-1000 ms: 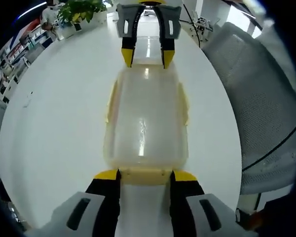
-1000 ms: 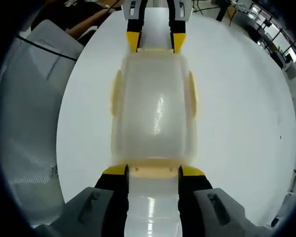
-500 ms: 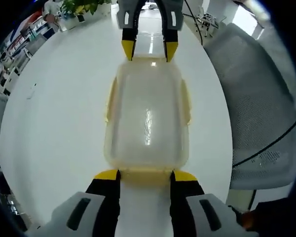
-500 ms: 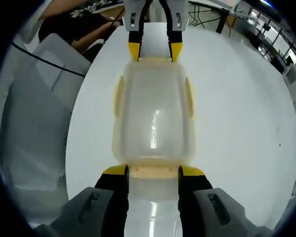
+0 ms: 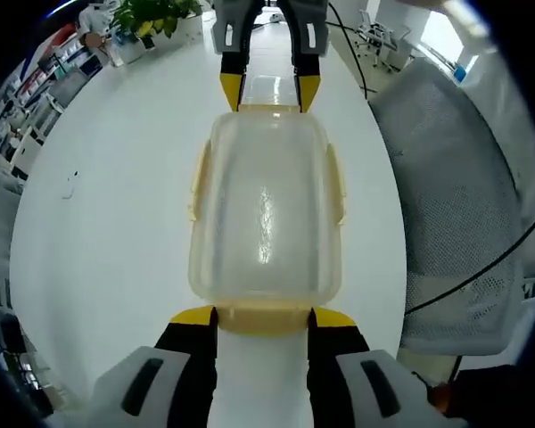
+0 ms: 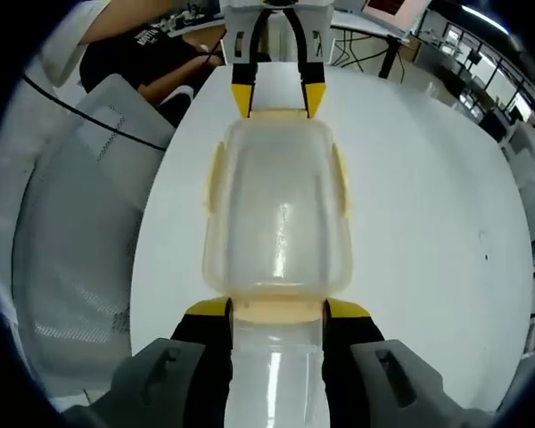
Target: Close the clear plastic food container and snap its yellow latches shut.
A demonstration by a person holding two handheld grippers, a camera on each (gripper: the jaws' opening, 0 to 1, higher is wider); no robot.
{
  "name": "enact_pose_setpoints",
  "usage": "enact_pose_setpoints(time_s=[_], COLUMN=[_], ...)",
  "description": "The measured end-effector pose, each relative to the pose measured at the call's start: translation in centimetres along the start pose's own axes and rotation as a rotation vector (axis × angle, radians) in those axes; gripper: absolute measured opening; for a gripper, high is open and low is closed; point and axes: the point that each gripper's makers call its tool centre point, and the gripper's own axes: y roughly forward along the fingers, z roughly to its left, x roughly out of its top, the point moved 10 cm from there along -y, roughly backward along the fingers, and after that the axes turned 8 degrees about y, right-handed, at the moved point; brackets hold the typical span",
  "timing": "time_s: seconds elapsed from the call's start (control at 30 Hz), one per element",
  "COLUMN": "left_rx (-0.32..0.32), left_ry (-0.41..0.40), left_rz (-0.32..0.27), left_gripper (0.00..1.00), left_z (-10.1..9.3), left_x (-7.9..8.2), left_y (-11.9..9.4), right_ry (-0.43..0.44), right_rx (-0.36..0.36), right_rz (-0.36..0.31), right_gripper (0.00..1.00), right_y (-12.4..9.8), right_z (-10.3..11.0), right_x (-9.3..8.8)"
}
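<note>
Two grippers, one at each short end of the clear plastic food container, which sits lid-on on the white table.

Left gripper: in the left gripper view we see its jaws spread to about the width of the end latch, yellow tips on either side of the near yellow latch. We can't tell if the tips actually touch the latch or only flank it. Nothing is clamped between them.

Right gripper: same picture from the opposite end in the right gripper view. Jaws are parted, tips bracketing the latch at that end, with the container stretching away from them. Contact unclear here too.

Each gripper shows up at the far end of the container in the other's view: the right one and the left one, both with tips apart at the container's far edge.

Side latches along the container's long edges lie flat against the walls. We can't confirm from here whether they are snapped.

Beside the container, off the table edge, stands a grey mesh chair. Beyond the container's far end in the left gripper view, a potted plant. A person in a dark top sits past the container's far end in the right gripper view.
</note>
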Motion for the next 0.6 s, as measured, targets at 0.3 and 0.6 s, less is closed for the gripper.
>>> enact_pose_setpoints(time_s=[0.3,0.6], left_rx=[-0.002,-0.008], left_ry=[0.018,0.027], left_rz=[-0.016,-0.026], left_gripper=[0.33,0.33], left_z=[0.5,0.9], left_x=[4.2,8.5], left_y=[0.1,1.1], right_ry=[0.013,0.021], right_rx=[-0.016,-0.025], right_rz=[-0.013,-0.006], right_gripper=[0.35,0.35], right_y=[-2.8,-5.1], right_z=[0.0,-0.1], right_x=[-3.1,-7.2])
